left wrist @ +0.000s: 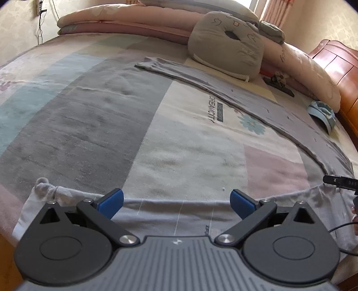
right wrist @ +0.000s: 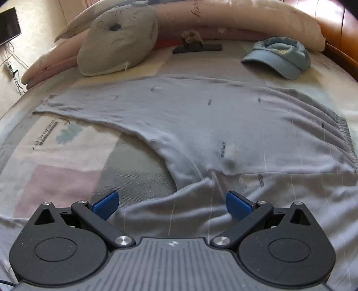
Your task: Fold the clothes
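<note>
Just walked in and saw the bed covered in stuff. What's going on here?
A person with a two-finger gripper in each hand is about to fold a pair of light grey pants spread flat on the bed. Both the left gripper and the right gripper are open, poised over the near pant leg and gripping nothing. Beyond the pants lie a blue cap and a grey cushion.

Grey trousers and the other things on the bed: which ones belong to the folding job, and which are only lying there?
For the job:
- grey trousers, spread flat on the bed
- left gripper, open
- right gripper, open

Only lying about:
- blue cap
- grey cushion
- pink bedding roll
- dark flat object near the pillows
- patterned bedsheet
</note>
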The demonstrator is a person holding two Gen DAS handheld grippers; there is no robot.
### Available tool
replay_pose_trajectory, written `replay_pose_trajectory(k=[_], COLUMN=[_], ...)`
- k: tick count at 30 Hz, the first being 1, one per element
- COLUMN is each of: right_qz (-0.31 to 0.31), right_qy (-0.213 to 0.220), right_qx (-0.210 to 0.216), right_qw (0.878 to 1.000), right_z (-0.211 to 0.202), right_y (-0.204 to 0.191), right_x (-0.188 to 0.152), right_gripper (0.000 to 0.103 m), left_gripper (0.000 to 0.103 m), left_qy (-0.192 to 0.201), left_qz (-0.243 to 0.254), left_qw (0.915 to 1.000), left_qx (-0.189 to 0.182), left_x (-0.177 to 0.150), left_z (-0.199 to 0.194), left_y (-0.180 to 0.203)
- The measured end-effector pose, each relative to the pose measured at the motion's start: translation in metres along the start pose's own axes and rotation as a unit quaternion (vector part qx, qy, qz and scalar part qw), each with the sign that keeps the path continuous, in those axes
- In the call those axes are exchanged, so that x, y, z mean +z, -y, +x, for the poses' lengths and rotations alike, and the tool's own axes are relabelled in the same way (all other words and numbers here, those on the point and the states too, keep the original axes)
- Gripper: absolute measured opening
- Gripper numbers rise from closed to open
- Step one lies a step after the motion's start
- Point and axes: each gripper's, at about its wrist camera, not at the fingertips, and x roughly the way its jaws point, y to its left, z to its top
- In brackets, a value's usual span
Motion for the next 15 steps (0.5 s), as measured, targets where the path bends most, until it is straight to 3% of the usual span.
replay_pose_trajectory(k=[2, 5, 8, 11, 15], right_qz=[-0.027, -0.013, 0.015, -0.002, -0.007], right_qy=[-0.019, -0.014, 0.003, 0.017, 0.020], right_qx=[0.007, -0.001, -0.040, -0.090, -0.098], right_qw=[0.999, 1.000, 0.999, 0.996, 0.995], right_z=[-0.008, -0.034, -0.061, -0.079, -0.092], right_y=[-0.006, -0.002, 0.012, 0.028, 0.052], right_x=[-0.006, -0.016, -0.031, -0.057, -0.099], right_gripper=[0.103, 0.103, 0.103, 0.103, 0.103], left_gripper=[0.101, 0.101, 0.101, 0.101, 0.101], left_qy=[-0.001, -0.002, -0.010, -0.027, -0.050], left_qz=[-0.001, 0.012, 0.040, 0.071, 0.111], left_qw=[1.0000, 0.9999, 0.9985, 0.9949, 0.9892], left_qx=[-0.003, -0.011, -0.036, -0.065, -0.081], left_x=[0.000, 0.006, 0.010, 0.010, 0.005], left_z=[-0.002, -0.001, 0.008, 0.019, 0.032], left_y=[0.002, 0.011, 0.030, 0.051, 0.081])
